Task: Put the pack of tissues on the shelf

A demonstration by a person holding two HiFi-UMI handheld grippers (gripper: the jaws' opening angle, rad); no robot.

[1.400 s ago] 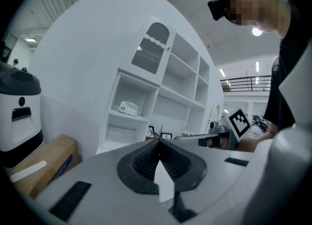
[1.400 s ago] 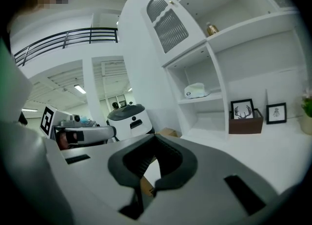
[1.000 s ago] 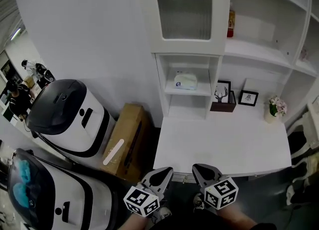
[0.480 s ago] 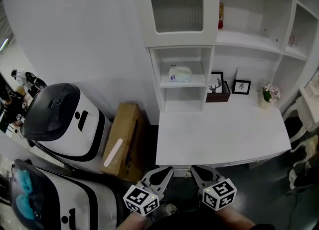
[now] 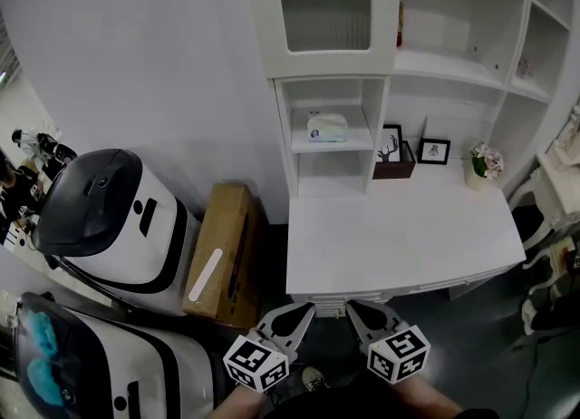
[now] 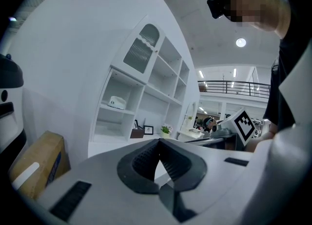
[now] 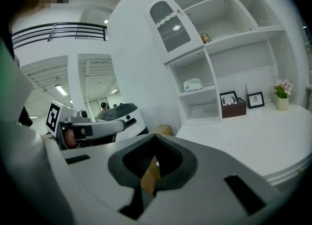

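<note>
The head view is bright and even: soft light from above falls on the white wall [image 5: 163,63] and the desk [image 5: 399,236], with almost no glare. Shadows are weak; only the floor [image 5: 480,317] below the desk edge is dark. The wide lens bends the shelf unit [image 5: 381,91] near the borders.

In the left gripper view a round ceiling lamp [image 6: 241,42] is burnt out to white, the corners are black, and the left gripper [image 6: 158,141], close to the lens, looks soft.

In the right gripper view strip lamps [image 7: 61,90] glow at the left, a green tint lies on the left border, and the right gripper [image 7: 155,135] is not sharp.
</note>
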